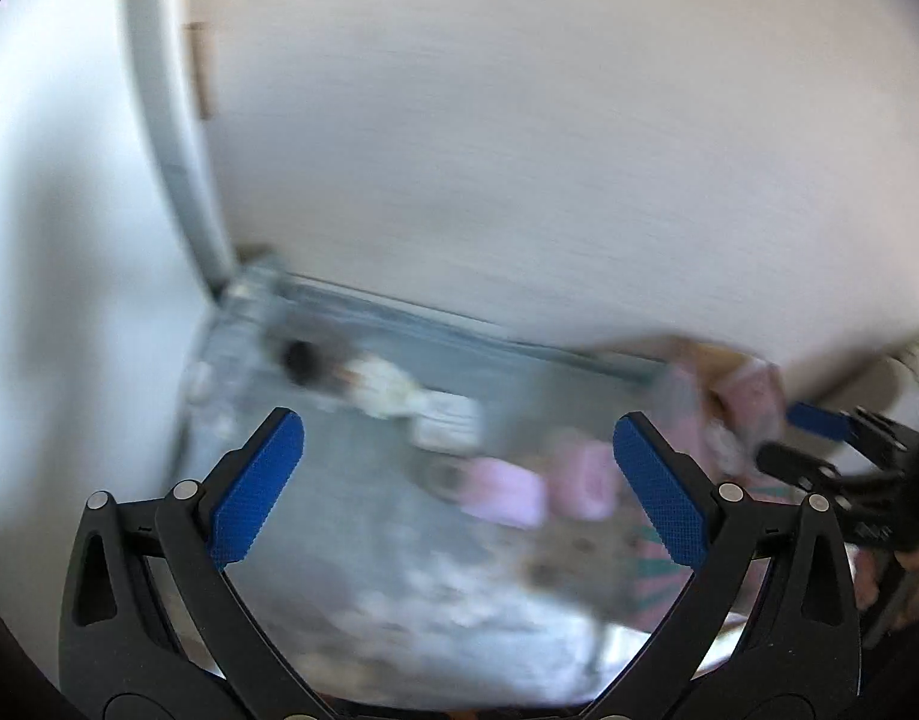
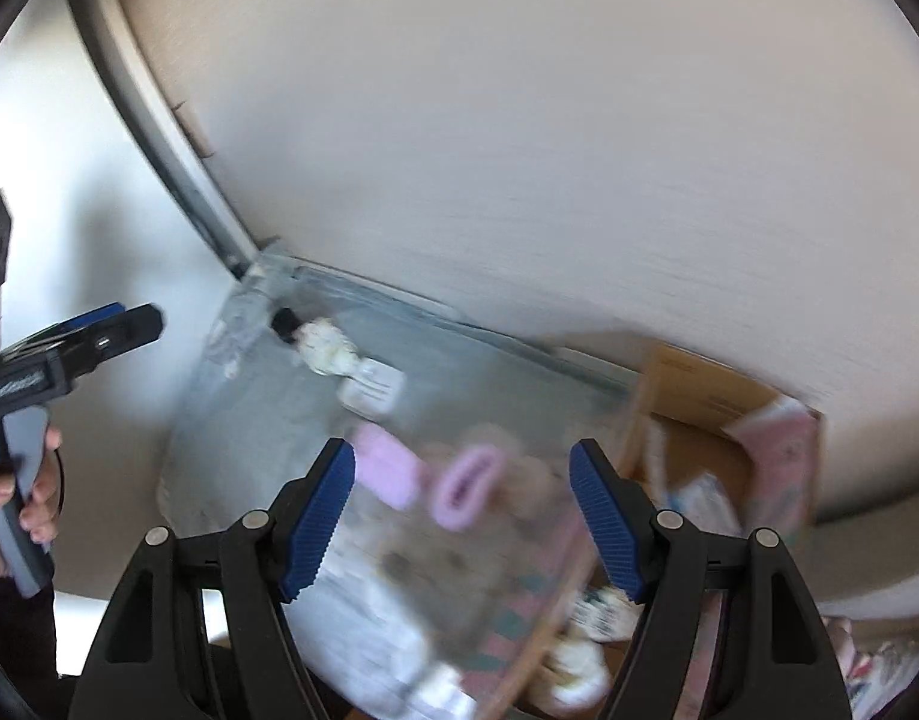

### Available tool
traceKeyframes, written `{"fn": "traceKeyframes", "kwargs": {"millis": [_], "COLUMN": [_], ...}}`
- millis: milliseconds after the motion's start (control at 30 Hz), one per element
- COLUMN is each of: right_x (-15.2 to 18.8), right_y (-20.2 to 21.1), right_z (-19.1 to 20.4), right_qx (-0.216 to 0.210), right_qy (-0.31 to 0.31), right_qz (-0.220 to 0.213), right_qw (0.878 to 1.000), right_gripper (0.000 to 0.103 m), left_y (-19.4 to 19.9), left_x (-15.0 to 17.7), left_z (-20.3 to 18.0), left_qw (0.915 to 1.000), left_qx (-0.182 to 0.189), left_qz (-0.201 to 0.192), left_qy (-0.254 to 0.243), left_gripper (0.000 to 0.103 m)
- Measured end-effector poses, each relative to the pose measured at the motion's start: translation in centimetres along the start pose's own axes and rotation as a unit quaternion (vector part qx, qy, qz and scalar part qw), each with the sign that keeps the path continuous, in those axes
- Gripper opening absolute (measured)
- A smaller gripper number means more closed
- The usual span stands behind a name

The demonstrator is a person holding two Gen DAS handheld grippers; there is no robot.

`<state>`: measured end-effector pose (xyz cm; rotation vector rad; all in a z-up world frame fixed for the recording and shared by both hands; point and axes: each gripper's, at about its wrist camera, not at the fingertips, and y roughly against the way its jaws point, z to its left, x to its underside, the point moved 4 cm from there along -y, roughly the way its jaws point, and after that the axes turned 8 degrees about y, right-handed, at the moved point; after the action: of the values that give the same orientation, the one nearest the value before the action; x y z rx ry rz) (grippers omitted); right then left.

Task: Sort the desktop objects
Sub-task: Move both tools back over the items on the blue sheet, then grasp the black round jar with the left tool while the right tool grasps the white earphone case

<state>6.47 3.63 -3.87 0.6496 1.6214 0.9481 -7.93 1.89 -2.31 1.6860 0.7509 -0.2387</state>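
Nearest to us, our left hand-held gripper [image 1: 459,477] is spread wide with nothing between its blue pads [image 1: 258,489], and our right hand-held gripper [image 2: 462,519] is spread the same way and also empty. We judge that both are held open and raised because we are between picks, choosing what to take rather than carrying anything.

Just past the fingertips lies the clutter we have to sort: a pink block [image 2: 384,468] and a pink ring-shaped piece [image 2: 468,489] near each other on a grey counter [image 2: 267,420]. Both views are smeared by motion, so we cannot tell what the two pink things are or whether they touch. Beneath the right gripper there are pale, patterned packets [image 2: 399,612], too blurred to name.

To the right stands an open cardboard box [image 2: 693,414] with a pink packet [image 2: 783,450] leaning in it; we take it for the place where sorted items go, which would explain why it sits open beside the pile.

Farther back, a white bottle-like object with a dark cap [image 2: 324,345] lies on its side near the counter's far corner, with a small white box [image 2: 372,390] just beside it. Behind everything rises a pale wall [image 2: 519,150].
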Motion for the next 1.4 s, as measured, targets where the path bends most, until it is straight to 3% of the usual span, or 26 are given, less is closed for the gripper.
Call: {"fn": "traceKeyframes", "kwargs": {"millis": [200,333,533,700,1167,1400], "right_x": [-0.6,-0.1,0.6,0.6,1.1,1.0], "right_y": [-6.5,-11.2,-17.2,-20.2,-23.9,-23.5], "right_z": [5.3,7.7,9.6,9.7,9.0,8.0], "right_qx": [-0.018,0.006,0.054,0.088,0.123,0.126], "right_qy": [-0.003,-0.001,-0.002,-0.007,-0.033,-0.056], "right_qz": [0.006,0.002,-0.022,-0.019,-0.002,-0.019], "right_qw": [1.0,1.0,0.998,0.996,0.992,0.99], "right_gripper": [0.07,0.07,0.07,0.07,0.07,0.07], "left_y": [-4.1,-8.6,-15.2,-19.0,-21.3,-21.4], "left_x": [-1.1,-0.1,0.9,0.9,1.2,1.0], "left_z": [6.8,9.7,11.4,12.6,12.2,11.6], "left_qw": [0.9991,0.998,0.9972,0.9969,0.9941,0.9947], "left_qx": [-0.04,-0.059,-0.06,-0.065,-0.067,-0.049], "left_qz": [0.015,0.009,-0.015,-0.022,-0.061,-0.069], "left_qy": [0.005,-0.019,-0.043,-0.039,-0.059,-0.059], "left_gripper": [0.103,0.103,0.101,0.088,0.087,0.075]}}
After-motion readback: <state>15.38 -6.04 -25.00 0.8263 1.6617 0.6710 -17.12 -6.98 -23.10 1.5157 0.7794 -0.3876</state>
